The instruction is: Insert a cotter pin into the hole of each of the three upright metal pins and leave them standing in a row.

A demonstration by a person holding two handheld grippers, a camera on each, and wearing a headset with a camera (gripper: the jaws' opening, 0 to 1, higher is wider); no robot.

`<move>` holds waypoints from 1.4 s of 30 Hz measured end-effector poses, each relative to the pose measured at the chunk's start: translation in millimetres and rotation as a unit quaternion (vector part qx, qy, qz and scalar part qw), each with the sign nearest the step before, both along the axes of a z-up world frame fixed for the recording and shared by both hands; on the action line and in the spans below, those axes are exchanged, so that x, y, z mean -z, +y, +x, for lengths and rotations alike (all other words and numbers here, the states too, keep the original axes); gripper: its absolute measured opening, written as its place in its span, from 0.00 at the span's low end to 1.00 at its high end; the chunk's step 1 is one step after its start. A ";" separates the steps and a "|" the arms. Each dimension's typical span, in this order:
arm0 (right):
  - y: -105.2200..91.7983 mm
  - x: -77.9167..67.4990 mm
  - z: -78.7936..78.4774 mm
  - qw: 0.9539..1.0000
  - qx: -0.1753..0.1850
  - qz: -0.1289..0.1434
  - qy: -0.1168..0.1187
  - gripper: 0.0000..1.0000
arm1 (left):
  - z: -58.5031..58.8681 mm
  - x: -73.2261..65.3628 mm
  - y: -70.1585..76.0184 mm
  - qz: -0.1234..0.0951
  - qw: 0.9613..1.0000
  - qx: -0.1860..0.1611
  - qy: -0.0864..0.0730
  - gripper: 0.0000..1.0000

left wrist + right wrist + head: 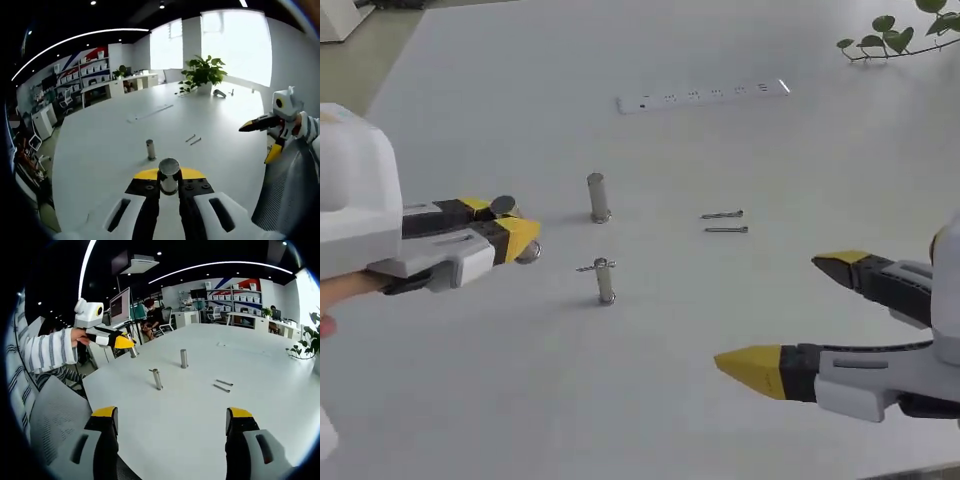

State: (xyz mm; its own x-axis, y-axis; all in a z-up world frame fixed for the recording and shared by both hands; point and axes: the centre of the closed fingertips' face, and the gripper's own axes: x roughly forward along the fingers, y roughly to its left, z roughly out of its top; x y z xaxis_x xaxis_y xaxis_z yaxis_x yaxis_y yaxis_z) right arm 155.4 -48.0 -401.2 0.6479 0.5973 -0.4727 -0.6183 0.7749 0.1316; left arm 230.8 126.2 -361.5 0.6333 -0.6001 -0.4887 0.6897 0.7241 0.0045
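One metal pin [605, 282] stands on the surface [650, 400] with a cotter pin [590, 267] through it, and a bare pin [597, 197] stands just behind. The left tongs [169, 176] are clenched on a third pin [169, 167]. The right tongs [790, 315] gape wide, holding nothing. Two loose cotter pins [722, 214] lie nearby.

metal pins [598, 197] on table [650, 400], cotter pins [722, 215] right

I logged the left gripper [510, 226] hiding most of the metal pin [503, 206] it clamped, the right gripper [766, 312] running off the right edge, and the loose cotter pins [722, 215] too small to resolve.
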 end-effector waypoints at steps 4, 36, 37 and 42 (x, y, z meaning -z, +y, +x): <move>-0.8 1.7 0.1 1.000 0.001 -0.001 0.003 0.87 | -14.0 5.7 -9.4 -0.002 1.000 0.015 0.007 0.09; 8.5 7.1 -7.5 1.000 -0.014 0.001 0.026 0.90 | -53.1 72.6 -82.3 0.031 0.994 0.085 0.057 0.09; 8.3 7.3 -7.8 1.000 -0.014 0.001 0.026 0.90 | -53.0 73.5 -85.5 0.029 0.994 0.087 0.056 0.09; 6.2 8.1 -7.6 1.000 -0.012 -0.001 0.029 0.90 | -52.1 79.9 -96.5 0.030 0.993 0.094 0.059 0.09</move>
